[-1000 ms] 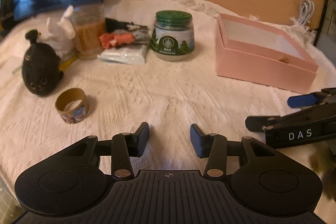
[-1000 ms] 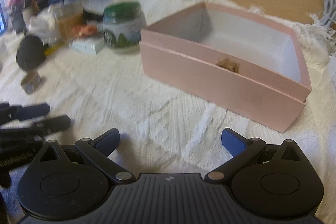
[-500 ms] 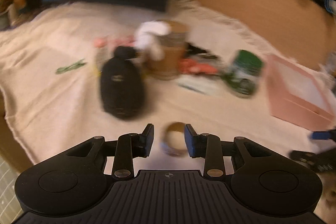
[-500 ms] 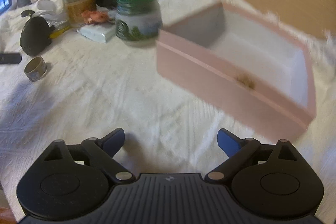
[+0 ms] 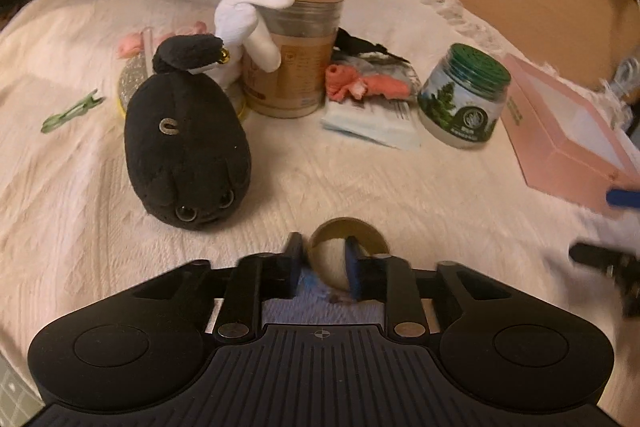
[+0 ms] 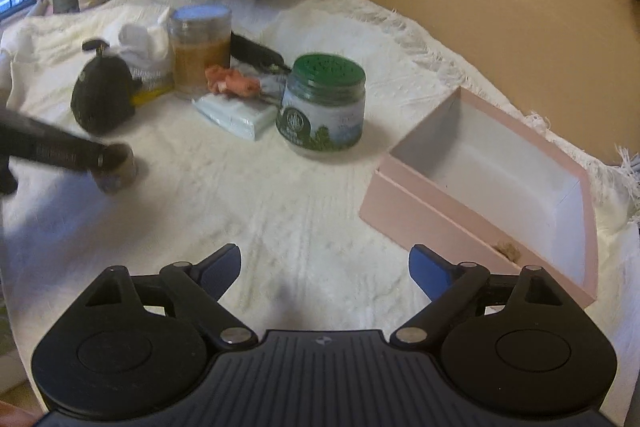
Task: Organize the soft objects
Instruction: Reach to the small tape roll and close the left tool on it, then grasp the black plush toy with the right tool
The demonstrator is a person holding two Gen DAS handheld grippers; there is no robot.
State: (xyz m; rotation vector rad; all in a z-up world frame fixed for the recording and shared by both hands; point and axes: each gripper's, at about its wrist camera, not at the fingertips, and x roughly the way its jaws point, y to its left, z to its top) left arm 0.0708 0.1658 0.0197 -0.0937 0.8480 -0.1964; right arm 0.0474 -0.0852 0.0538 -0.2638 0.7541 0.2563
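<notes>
currently the left gripper [image 5: 322, 261] sits low over the white-cloth surface [image 5: 360, 179], fingers narrowed around the near wall of a tape roll [image 5: 347, 239]: one finger is outside the ring, the other inside it. whether the pads actually press the cardboard, cannot tell. the roll rests on the cloth. just beyond it to the left lies the black plush toy [image 5: 186, 143], face toward the camera, resting on the cloth and apart from the gripper. behind the plush stand a tan-labelled canister [image 5: 296, 55] with a white soft toy [image 5: 248, 15] leaning on it. a green-lidded jar [image 6: 322, 107] stands mid-surface beside a pale packet [image 6: 236, 117] topped with a coral cloth scrap [image 6: 230, 83]. the right gripper [image 6: 325, 273] hangs spread wide, holding nothing, above bare cloth. the open pink box [image 6: 404, 215] sits to its right.
</notes>
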